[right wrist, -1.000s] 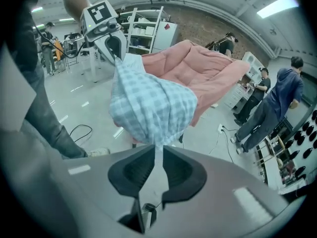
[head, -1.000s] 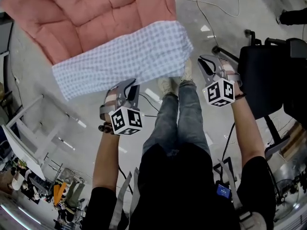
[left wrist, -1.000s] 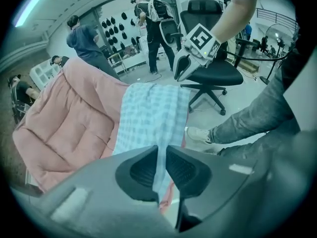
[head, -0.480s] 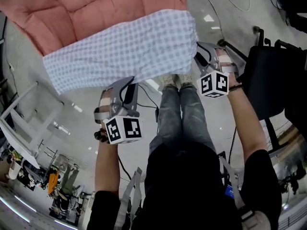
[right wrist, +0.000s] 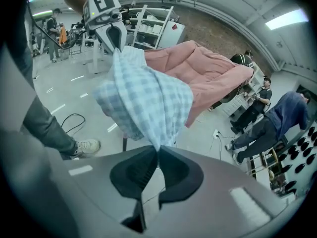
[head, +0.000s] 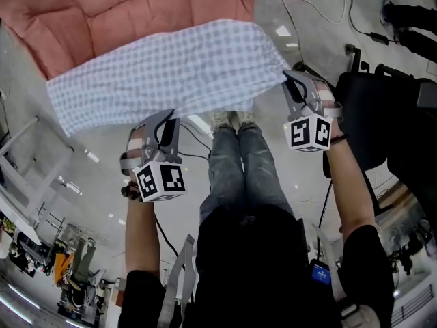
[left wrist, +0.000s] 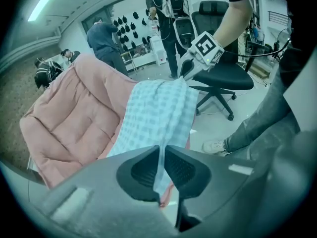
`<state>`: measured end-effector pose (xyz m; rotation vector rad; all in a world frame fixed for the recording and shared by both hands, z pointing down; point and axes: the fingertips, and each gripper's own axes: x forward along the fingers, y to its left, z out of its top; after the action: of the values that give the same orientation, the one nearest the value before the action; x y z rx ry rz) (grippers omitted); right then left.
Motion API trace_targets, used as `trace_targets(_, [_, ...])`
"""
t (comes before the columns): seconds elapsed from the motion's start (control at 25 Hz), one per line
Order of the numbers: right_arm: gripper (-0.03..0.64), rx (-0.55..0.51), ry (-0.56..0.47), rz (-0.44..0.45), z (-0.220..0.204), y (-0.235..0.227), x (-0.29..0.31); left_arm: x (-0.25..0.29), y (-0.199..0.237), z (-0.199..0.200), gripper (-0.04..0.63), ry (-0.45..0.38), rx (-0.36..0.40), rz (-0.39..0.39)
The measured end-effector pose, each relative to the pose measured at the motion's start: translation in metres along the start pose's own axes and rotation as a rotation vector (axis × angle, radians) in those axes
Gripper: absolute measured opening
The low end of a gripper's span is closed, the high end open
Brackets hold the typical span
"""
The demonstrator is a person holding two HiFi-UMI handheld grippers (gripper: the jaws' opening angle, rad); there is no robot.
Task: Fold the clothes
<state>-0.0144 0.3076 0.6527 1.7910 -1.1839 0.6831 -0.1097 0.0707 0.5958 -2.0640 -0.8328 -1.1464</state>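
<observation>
Left tongs (left wrist: 162, 150): clenched on the near hem of the checked cloth (head: 164, 67), with a thin fold of fabric pinched between the pads.
Right tongs (right wrist: 157, 150): the jaws have just been closing and are clamped on a bunched corner of the same cloth.
Checked cloth: pale blue and white, held up off the floor and stretched from one pair of tongs to the other. Its far part lies on the pink padded chair (head: 123, 12), and one end runs out past the left tongs.
Pink padded chair: quilted, ahead of both tongs, under the cloth's far edge.
Floor (head: 89, 162): glossy grey below the tongs and mirroring the ceiling lights. A cable (head: 321, 5) trails beyond the right tongs.
Office chair (head: 372, 115): black, on castors, just outside the right tongs.
Legs (head: 239, 169): in jeans and pale shoes, between the two tongs and below the cloth.
Room: a white shelf rack (right wrist: 153, 24) stands beyond the left tongs, and several people (left wrist: 104, 36) stand or bend behind the pink chair.
</observation>
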Motion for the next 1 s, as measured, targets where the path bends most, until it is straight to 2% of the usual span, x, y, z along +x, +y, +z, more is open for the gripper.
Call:
trace_targets(0.16, [0.017,-0.020,0.016,-0.039,-0.008,-0.018,-0.033,0.006,0.001,0.004,0.041,-0.009,0.033,-0.001])
trace_targets(0.28, [0.016,0.011,0.025,-0.060,0.003,-0.025,-0.055,0.003,0.002,0.006,0.040,-0.011,0.053,-0.012])
trace_targets(0.56, [0.015,0.025,0.033,-0.095,0.000,-0.019,-0.083,-0.018,-0.006,0.010,0.020,-0.043,0.085,-0.045])
trace_targets(0.88, [0.015,0.046,0.045,-0.068,-0.009,0.011,-0.066,-0.012,-0.018,-0.003,0.029,-0.016,0.115,-0.088])
trace_targets(1.0, [0.026,0.014,0.051,-0.011,-0.011,0.029,-0.056,-0.007,-0.027,-0.014,0.072,0.013,0.127,-0.132])
